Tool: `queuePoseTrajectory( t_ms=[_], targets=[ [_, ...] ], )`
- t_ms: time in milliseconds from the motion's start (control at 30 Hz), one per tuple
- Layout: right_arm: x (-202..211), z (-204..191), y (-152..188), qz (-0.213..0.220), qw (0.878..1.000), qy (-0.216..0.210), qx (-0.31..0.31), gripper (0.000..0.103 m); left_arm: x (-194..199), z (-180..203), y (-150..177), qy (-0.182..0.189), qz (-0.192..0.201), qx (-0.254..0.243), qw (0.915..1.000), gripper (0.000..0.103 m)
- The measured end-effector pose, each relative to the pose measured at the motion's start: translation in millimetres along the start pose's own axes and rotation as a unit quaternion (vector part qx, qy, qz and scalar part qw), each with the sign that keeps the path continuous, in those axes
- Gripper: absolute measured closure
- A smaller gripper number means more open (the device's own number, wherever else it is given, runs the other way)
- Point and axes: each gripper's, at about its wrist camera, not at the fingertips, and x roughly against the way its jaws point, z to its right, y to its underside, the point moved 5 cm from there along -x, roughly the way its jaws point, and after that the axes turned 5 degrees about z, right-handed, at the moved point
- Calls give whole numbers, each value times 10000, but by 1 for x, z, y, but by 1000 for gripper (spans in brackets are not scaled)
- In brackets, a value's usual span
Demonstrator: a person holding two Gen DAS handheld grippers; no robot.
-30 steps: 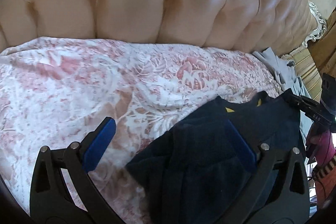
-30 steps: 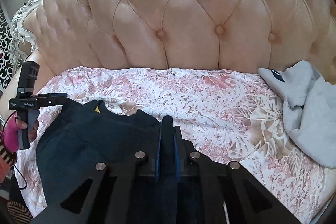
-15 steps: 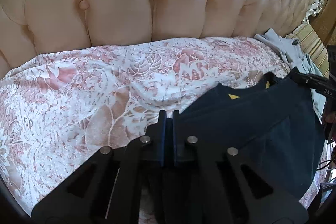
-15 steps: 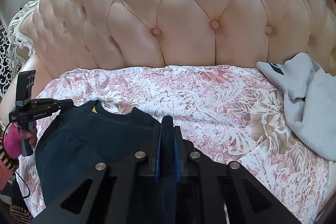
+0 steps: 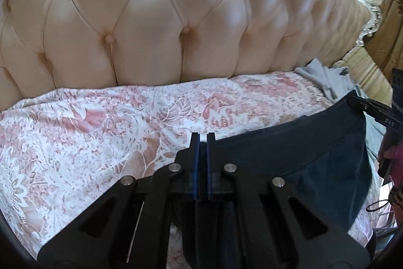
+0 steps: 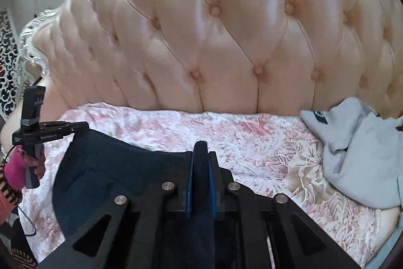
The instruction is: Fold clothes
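item: dark navy knit garment, stretched above the pink floral bedspread. left gripper and right gripper each pinch one top edge, likely spreading it for folding.

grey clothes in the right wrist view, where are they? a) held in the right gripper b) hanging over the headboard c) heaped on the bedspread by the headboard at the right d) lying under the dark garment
c: the grey clothes lie in a heap on the floral bedspread, beside the headboard, apart from the dark garment that the right gripper pinches.
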Motion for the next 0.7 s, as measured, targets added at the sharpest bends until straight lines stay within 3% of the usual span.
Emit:
queuePoseTrajectory(
  t_ms=[133,167,233,267,300,333,367,467,533,700],
  targets=[
    [-23,6,3,-288,9994,170,23,92,-27,-7,14,-137,-265,152,9994,97],
    [-28,7,8,-348,9992,198,9,88,-31,-10,19,-175,-310,199,9992,96],
    [-32,14,18,-454,9986,224,-177,73,-39,-15,27,-250,-400,294,9985,83],
    [-29,17,19,-416,9985,254,-235,43,-35,-19,26,-343,-310,344,9983,69],
    [-20,19,18,-265,9989,234,-302,21,-29,-25,25,-449,-187,395,9980,33],
    [-12,22,17,-113,9990,214,-368,21,-16,-31,22,-541,54,441,9975,7],
    [-1,23,16,60,9989,179,-425,24,-1,-37,19,-628,324,484,9963,1],
    [51,13,13,627,9974,17,-350,24,53,-41,19,-829,863,260,9925,1],
    [84,-4,21,750,9968,-199,-200,24,90,-28,31,-597,985,58,9933,1],
    [122,-62,70,490,9963,-695,133,19,119,28,82,283,636,-249,9973,0]
  ],
)
